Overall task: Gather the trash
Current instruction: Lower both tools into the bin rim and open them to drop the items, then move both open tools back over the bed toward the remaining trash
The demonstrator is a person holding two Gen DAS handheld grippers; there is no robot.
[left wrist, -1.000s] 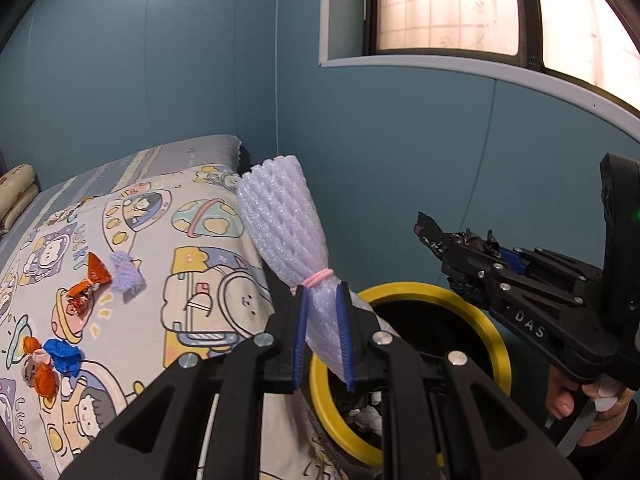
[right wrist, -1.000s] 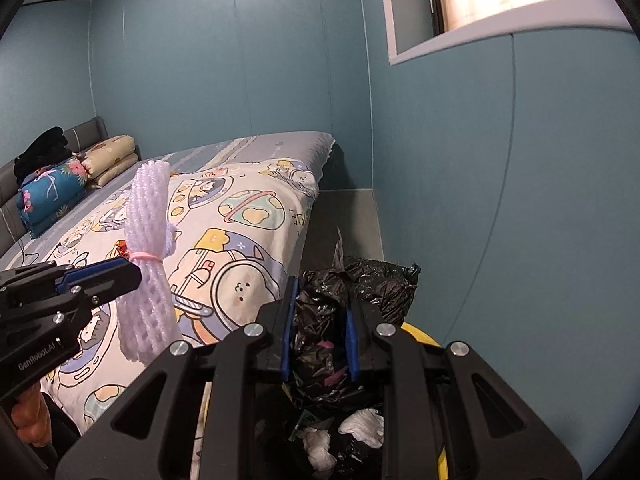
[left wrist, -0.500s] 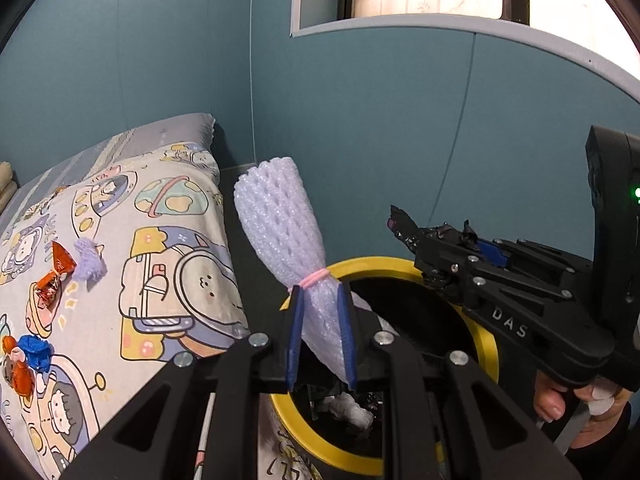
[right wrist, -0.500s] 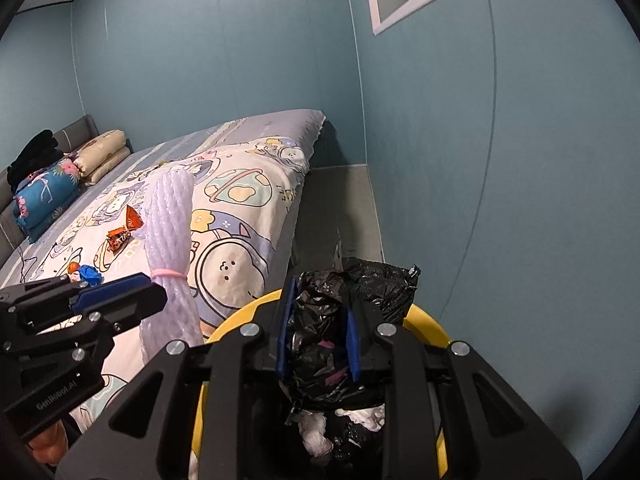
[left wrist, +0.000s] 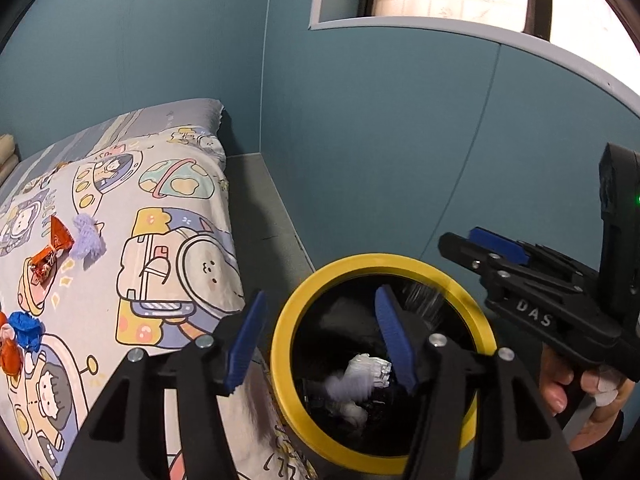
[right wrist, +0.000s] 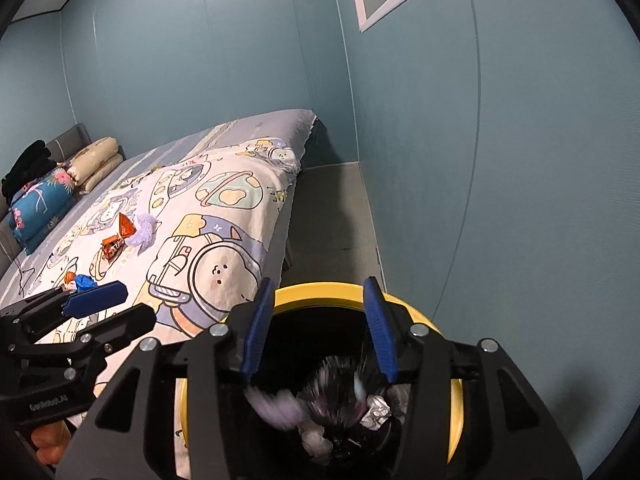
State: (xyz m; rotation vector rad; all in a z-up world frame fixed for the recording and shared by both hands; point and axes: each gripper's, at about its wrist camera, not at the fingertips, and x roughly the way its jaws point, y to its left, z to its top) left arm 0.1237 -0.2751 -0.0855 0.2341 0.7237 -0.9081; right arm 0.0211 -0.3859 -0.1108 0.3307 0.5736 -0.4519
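My left gripper (left wrist: 320, 340) hangs over the yellow-rimmed bin (left wrist: 384, 261), its jaws opening with nothing between them. Below it the white foam net (left wrist: 346, 384) is a blur dropping inside the bin. My right gripper (right wrist: 318, 328) is also above the bin (right wrist: 320, 290), jaws opening and empty. The black plastic bag (right wrist: 340, 380) falls blurred beneath it, beside the foam net (right wrist: 276, 404). Each gripper shows in the other's view: the right gripper (left wrist: 496, 248) and the left gripper (right wrist: 96, 300).
On the cartoon bedspread (left wrist: 168, 240) lie an orange wrapper (left wrist: 52, 248), a lilac tuft (left wrist: 86, 236) and a blue wrapper (left wrist: 24, 330). Crumpled white paper (right wrist: 378, 410) sits in the bin. A teal wall (right wrist: 480, 200) stands close on the right; a grey floor strip (right wrist: 332, 220) runs alongside the bed.
Both grippers have opened. The foam net left the left jaws and the black bag left the right jaws; both are dropping into the bin. Both hands sank slightly toward it.
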